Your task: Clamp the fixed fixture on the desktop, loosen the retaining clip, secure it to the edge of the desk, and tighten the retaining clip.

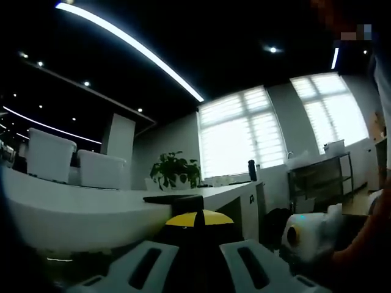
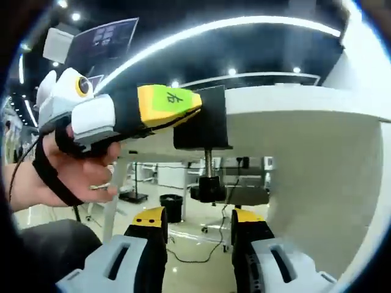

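- Two grippers at work: my left gripper [image 2: 183, 113] comes in from the left of the right gripper view, clenched on the black fixture [image 2: 204, 122] seated over the desk edge [image 2: 293, 101].
- Under the edge hangs the screw with its knob [image 2: 208, 190] — the retaining clip.
- My right gripper [image 2: 198, 223] sits released just below that knob.
- Tightening looks to be the step in hand; next I'd rise, close on the knob and turn — keeping the left steady.
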Action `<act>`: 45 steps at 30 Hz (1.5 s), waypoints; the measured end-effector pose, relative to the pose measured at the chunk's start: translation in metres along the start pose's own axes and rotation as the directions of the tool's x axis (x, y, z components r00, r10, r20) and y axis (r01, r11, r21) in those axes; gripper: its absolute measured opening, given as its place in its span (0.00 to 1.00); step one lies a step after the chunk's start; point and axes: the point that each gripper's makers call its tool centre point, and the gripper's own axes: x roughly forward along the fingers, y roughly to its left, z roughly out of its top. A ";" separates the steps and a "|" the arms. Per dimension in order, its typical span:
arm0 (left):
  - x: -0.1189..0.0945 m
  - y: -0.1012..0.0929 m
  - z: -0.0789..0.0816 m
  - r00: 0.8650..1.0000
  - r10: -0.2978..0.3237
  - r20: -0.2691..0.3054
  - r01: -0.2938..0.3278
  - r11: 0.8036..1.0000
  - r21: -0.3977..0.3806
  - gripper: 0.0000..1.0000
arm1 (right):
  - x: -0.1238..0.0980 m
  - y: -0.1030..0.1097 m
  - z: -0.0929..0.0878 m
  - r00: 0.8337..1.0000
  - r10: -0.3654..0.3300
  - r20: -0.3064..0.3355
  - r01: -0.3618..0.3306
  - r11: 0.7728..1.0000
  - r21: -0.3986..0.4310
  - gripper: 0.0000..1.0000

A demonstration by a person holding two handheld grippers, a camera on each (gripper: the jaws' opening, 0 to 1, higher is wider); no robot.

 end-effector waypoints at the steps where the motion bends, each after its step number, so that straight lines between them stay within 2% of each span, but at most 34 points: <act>1: 0.000 0.000 0.000 1.000 0.002 -0.002 -0.002 1.000 0.003 0.03 | -0.002 0.000 0.004 0.999 -0.046 0.015 0.046 0.999 -0.024 0.40; 3: -0.001 0.001 0.001 1.000 0.008 -0.002 -0.008 1.000 0.007 0.03 | -0.005 -0.001 0.010 0.990 -0.135 0.030 0.137 0.988 -0.070 0.39; 4: -0.001 0.001 0.002 1.000 0.010 -0.002 -0.010 1.000 0.009 0.03 | -0.004 0.000 0.012 0.987 -0.157 0.032 0.159 0.986 -0.058 0.39; 7: -0.001 0.002 0.003 1.000 0.013 -0.001 -0.013 1.000 0.013 0.03 | 0.004 0.002 0.018 0.985 -0.169 0.042 0.171 0.983 -0.072 0.39; 10: 0.000 0.002 0.005 1.000 0.012 0.000 -0.012 1.000 0.022 0.03 | 0.018 -0.004 0.013 0.982 -0.187 0.023 0.189 0.978 -0.090 0.38; 12: 0.000 0.002 0.006 1.000 0.014 0.006 -0.015 1.000 0.025 0.03 | 0.023 -0.006 0.010 0.980 -0.199 0.011 0.199 0.976 -0.087 0.35; 14: -0.001 0.002 0.007 1.000 0.013 0.007 -0.013 1.000 0.026 0.03 | 0.025 -0.014 0.007 0.971 -0.239 -0.002 0.237 0.962 -0.136 0.28; 16: -0.002 0.002 0.007 1.000 0.013 0.012 -0.013 1.000 0.017 0.03 | 0.025 -0.018 0.006 0.969 -0.246 0.002 0.244 0.961 -0.128 0.24; 18: -0.002 0.002 0.007 1.000 0.012 0.014 -0.012 1.000 0.013 0.03 | 0.024 -0.018 0.005 0.972 -0.234 0.004 0.233 0.966 -0.111 0.24; 21: -0.002 0.003 0.007 1.000 0.009 0.019 -0.009 1.000 0.004 0.03 | 0.023 -0.016 0.005 0.980 -0.198 0.010 0.198 0.971 -0.131 0.24; 24: -0.002 0.003 0.007 1.000 0.009 0.021 -0.009 1.000 0.001 0.03 | 0.025 -0.016 0.005 0.991 -0.130 0.016 0.131 0.983 -0.125 0.24; 27: -0.002 0.003 0.006 1.000 0.012 0.021 -0.012 1.000 -0.003 0.03 | 0.029 -0.014 0.004 1.000 -0.003 0.001 0.003 0.996 -0.091 0.24; 29: -0.002 0.003 0.006 1.000 0.011 0.019 -0.011 1.000 -0.002 0.03 | 0.030 -0.014 0.004 0.996 0.092 -0.010 -0.092 0.991 -0.100 0.24; 31: -0.002 0.003 0.006 1.000 0.012 0.019 -0.012 1.000 -0.004 0.03 | 0.032 -0.012 0.004 0.981 0.195 -0.022 -0.196 0.972 -0.129 0.24; 32: -0.002 0.003 0.006 1.000 0.012 0.019 -0.012 1.000 -0.004 0.03 | 0.033 -0.010 0.003 0.962 0.272 -0.037 -0.274 0.948 -0.164 0.24; 34: -0.002 0.003 0.006 1.000 0.011 0.021 -0.010 1.000 -0.006 0.03 | 0.034 -0.009 0.003 0.939 0.340 -0.052 -0.343 0.921 -0.182 0.24; 35: -0.002 0.004 0.006 1.000 0.011 0.023 -0.011 1.000 -0.014 0.03 | 0.035 -0.007 0.001 0.907 0.414 -0.073 -0.420 0.895 -0.148 0.24; 38: -0.002 0.004 0.006 0.999 0.011 0.031 -0.010 1.000 -0.020 0.03 | 0.036 -0.005 0.000 0.848 0.519 -0.109 -0.529 0.841 -0.112 0.24; 41: -0.002 0.004 0.006 0.999 0.008 0.031 -0.008 1.000 -0.014 0.03 | 0.038 -0.004 -0.001 0.809 0.573 -0.135 -0.586 0.804 -0.101 0.24; 43: -0.002 0.004 0.006 1.000 0.006 0.031 -0.006 1.000 -0.015 0.03 | 0.039 -0.004 -0.002 0.795 0.589 -0.143 -0.603 0.792 -0.095 0.24; 45: -0.002 0.004 0.005 0.999 0.003 0.032 -0.002 1.000 -0.016 0.03 | 0.038 -0.003 -0.002 0.791 0.594 -0.144 -0.609 0.788 -0.093 0.24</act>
